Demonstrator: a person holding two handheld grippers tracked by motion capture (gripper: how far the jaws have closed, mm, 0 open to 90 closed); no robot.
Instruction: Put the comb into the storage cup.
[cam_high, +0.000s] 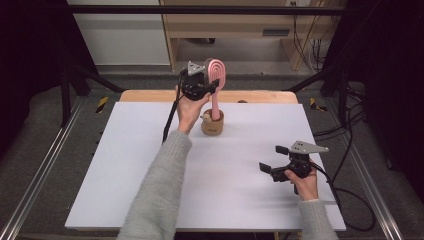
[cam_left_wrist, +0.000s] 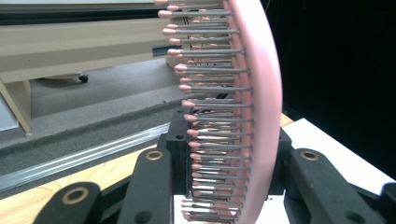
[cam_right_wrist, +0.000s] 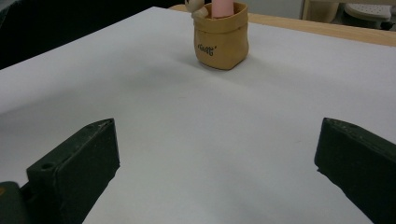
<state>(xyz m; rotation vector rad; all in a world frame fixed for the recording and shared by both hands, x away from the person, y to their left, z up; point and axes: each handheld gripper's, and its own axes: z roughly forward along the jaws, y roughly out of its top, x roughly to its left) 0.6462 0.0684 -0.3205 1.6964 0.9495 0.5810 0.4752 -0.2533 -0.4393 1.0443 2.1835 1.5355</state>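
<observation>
The left tool (cam_high: 212, 86) clamps the pink hairbrush (cam_high: 216, 75) standing in the tan pouch (cam_high: 212, 125); the right tool (cam_high: 272, 157) rests spread wide on the tabletop (cam_high: 125, 165).

The pink hairbrush (cam_left_wrist: 252, 107) runs off the left gripper view's top and bottom edges. Its handle foot sits hidden inside the tan pouch (cam_right_wrist: 221, 39). The pouch's lettering and the small figure (cam_high: 205, 118) at its rim are too small to make out.

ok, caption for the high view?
Left tool grips a pink hairbrush standing in a tan pot; right tool rests open.
</observation>
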